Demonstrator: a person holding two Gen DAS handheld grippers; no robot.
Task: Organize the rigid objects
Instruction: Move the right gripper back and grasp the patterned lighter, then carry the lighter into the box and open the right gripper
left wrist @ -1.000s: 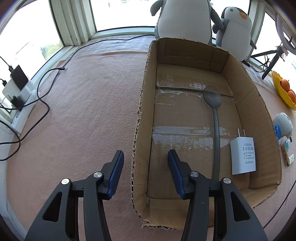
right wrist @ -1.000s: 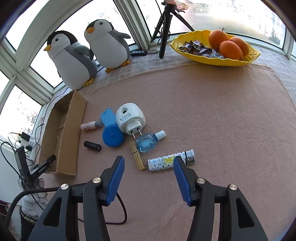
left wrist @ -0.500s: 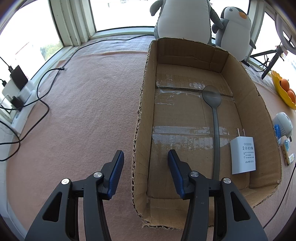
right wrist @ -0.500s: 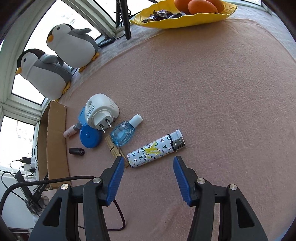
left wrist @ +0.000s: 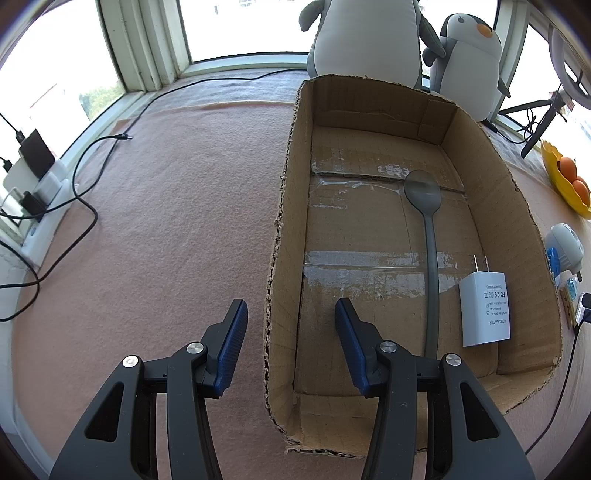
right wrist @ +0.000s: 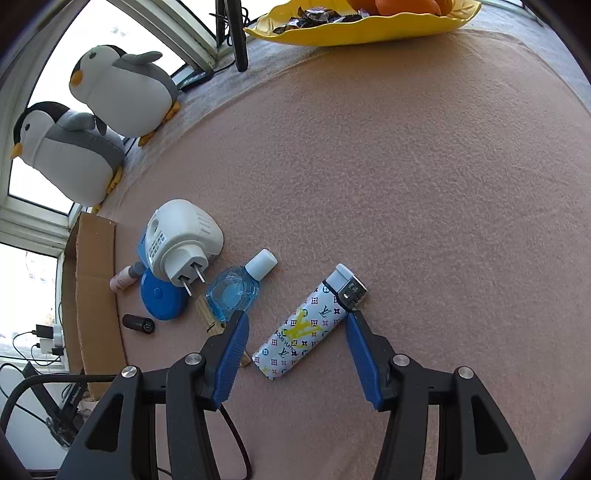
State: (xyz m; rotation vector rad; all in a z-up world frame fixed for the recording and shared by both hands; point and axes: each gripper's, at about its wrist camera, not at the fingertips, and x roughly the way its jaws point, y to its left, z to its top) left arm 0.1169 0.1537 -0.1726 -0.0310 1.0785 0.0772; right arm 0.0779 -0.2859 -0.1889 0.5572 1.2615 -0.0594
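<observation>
An open cardboard box (left wrist: pixel 284 206) lies on the pink cloth, holding a grey spoon (left wrist: pixel 428 236) and a white charger (left wrist: pixel 485 308). My left gripper (left wrist: pixel 290 310) hangs open over the box's left wall, one finger on each side, with no pad pressing on the cardboard. In the right wrist view a patterned white lighter (right wrist: pixel 310 325) lies slantwise on the cloth. My right gripper (right wrist: pixel 295 321) is open just above it, its fingers flanking the lighter without touching it.
Left of the lighter lie a blue drop bottle (right wrist: pixel 236 291), a wooden peg (right wrist: pixel 208 317), a white plug-in device (right wrist: pixel 181 243), a blue disc (right wrist: pixel 162 299), a black cap (right wrist: pixel 138 324) and a pink tube (right wrist: pixel 122 282). Two plush penguins (right wrist: pixel 122 88), a yellow fruit bowl (right wrist: pixel 362 29) and cables (left wrist: pixel 85 206) line the edges.
My right gripper has sunk toward the cloth and rolled, so the lighter now sits between its fingers. The left gripper and the box have not moved.
</observation>
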